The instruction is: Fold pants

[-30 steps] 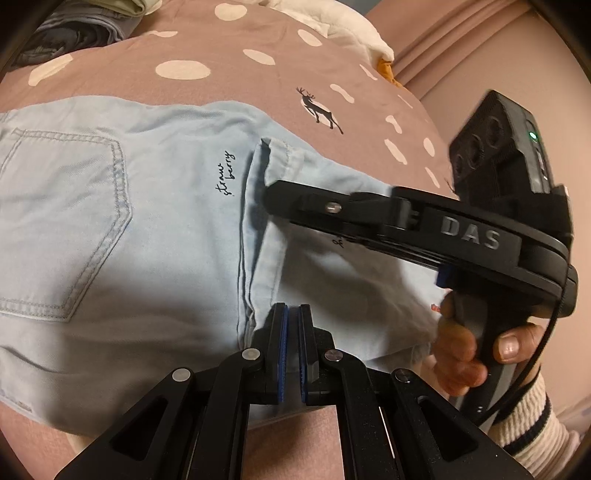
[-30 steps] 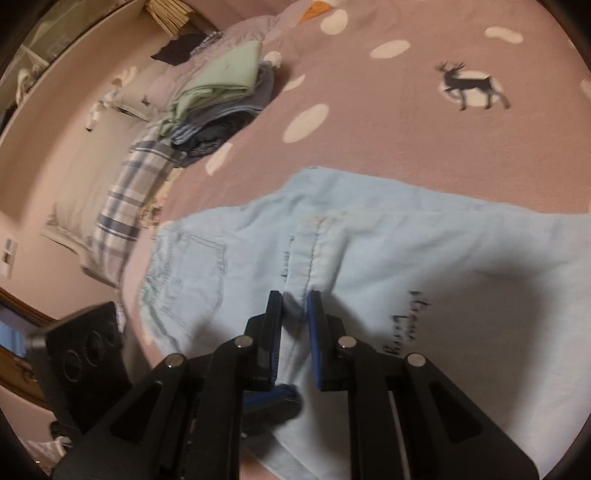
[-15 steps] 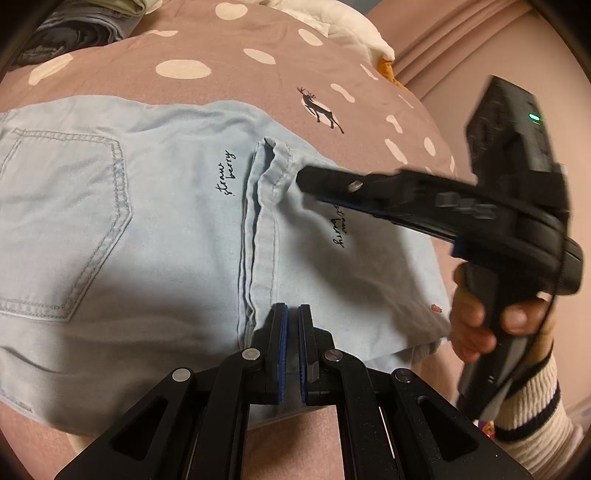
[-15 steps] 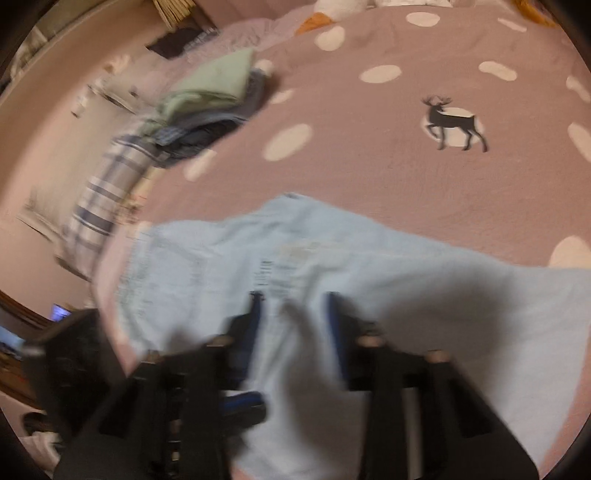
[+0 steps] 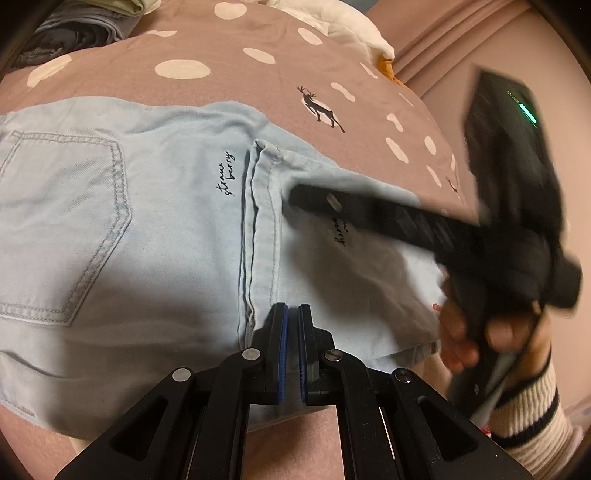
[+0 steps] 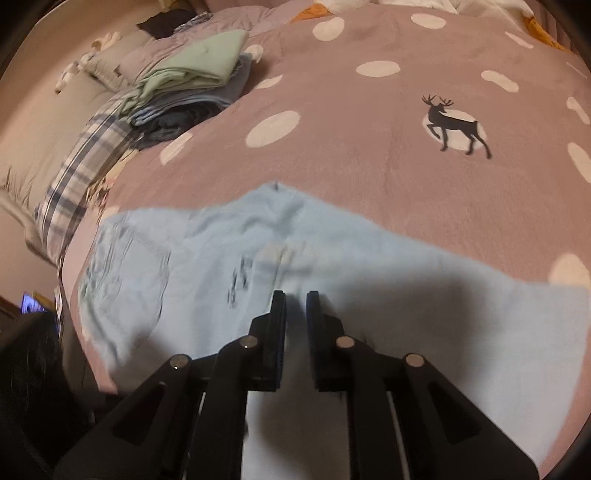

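Light blue denim pants [image 5: 147, 229] lie flat on the bed, folded so that a leg hem [image 5: 264, 221] runs across the seat beside the back pocket [image 5: 62, 229]. My left gripper [image 5: 292, 317] is shut at the near end of that hem, and no cloth shows between its pads. My right gripper [image 5: 299, 195], blurred and held by a hand [image 5: 465, 332] in a striped sleeve, hovers over the folded leg just right of the hem. In the right wrist view the pants [image 6: 369, 295] spread below the right gripper [image 6: 296, 306], whose jaws stand a narrow gap apart with nothing between them.
The bedspread [image 5: 258, 85] is pink with white dots and a deer print [image 6: 454, 125]. A stack of folded clothes [image 6: 192, 85] and a plaid pillow [image 6: 74, 177] lie at the far left. White bedding [image 5: 351, 26] is bunched at the back by the wall.
The right gripper has come up off the hem, tilted and drawn back to the right; its view has rolled. The left gripper and the pants have not moved.
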Motion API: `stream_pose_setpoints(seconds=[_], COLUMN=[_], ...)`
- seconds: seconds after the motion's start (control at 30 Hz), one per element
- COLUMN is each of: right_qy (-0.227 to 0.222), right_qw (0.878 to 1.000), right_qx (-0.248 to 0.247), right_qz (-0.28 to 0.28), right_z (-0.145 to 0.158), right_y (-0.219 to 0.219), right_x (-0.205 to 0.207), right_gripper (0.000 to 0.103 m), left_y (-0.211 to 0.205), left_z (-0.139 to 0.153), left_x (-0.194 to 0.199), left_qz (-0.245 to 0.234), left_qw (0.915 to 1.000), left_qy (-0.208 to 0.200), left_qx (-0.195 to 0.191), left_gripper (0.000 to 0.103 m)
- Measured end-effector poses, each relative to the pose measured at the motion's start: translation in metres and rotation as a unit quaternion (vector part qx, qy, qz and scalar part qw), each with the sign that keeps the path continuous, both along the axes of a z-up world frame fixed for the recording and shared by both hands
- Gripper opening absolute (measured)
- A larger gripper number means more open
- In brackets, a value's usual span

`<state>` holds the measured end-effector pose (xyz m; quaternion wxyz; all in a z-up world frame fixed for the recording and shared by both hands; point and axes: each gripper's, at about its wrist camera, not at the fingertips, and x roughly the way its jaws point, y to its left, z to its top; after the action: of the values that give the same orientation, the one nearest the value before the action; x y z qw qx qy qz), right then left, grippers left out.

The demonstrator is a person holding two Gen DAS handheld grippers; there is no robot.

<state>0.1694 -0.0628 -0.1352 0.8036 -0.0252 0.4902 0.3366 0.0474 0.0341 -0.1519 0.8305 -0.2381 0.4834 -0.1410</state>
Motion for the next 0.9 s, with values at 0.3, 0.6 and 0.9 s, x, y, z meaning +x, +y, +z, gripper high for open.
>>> stream_pose_setpoints(seconds=[0.3, 0.6, 0.9], right_qy=[-0.059, -0.041, -0.091], right_qw=[0.996, 0.999, 0.996], right_qx=[-0.063, 0.013, 0.015], right_qz=[0.015, -0.018, -0.008], right_z=[-0.014, 0.013, 0.012], right_y=[-0.042, -0.086, -0.029], right_x=[-0.097, -0.124, -0.083], right_gripper=[0.013, 0.033, 0.017], left_y=[0.005, 0.034, 0.123], left_z=[-0.002, 0.031, 0.027], left_x=[-0.005, -0.052, -0.120], left_qz=[0.002, 0.033, 0.180], left_qw=[1.0000, 0.9987, 0.9815], left_qy=[0.000, -0.036, -0.024], left_qx=[-0.004, -0.010, -0.060], left_gripper=[0.002, 0.058, 0.059])
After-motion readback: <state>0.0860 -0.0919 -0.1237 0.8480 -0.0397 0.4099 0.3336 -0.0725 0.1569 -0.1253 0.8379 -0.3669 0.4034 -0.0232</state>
